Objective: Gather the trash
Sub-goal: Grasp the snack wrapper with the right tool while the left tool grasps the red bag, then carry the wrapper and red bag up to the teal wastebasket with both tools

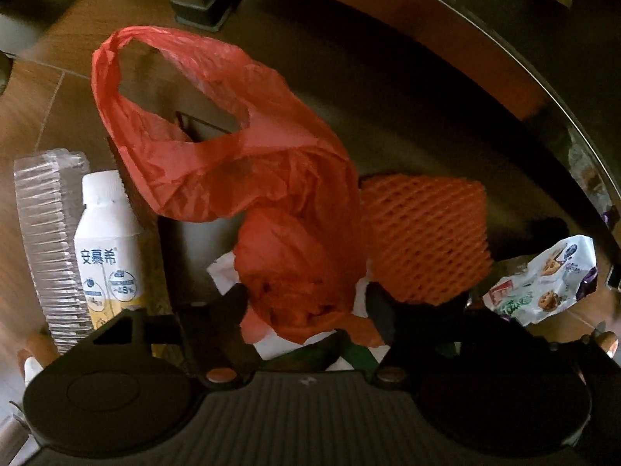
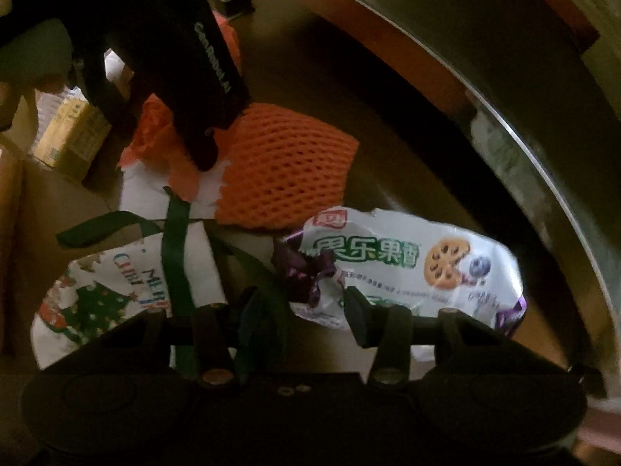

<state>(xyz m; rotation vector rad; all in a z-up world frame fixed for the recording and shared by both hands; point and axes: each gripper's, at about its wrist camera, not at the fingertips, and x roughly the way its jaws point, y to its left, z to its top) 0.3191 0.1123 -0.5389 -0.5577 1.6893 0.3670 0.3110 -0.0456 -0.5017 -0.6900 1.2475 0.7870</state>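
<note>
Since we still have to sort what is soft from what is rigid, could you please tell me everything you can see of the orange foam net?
The orange foam net is a soft-looking mesh sleeve with diamond-shaped holes, lying flattened on its side on the dark surface. The red plastic bag overlaps its left edge; the left gripper has one finger in front of its lower corner, contact unclear. In the right wrist view its lower edge lies over white paper, just above the biscuit wrapper.

Showing here are one red plastic bag (image 1: 248,178), one orange foam net (image 1: 427,240), one yogurt bottle (image 1: 106,248), one cookie wrapper (image 2: 407,272), one clear ribbed container (image 1: 50,240) — and one Christmas-print bag (image 2: 116,291).
</note>
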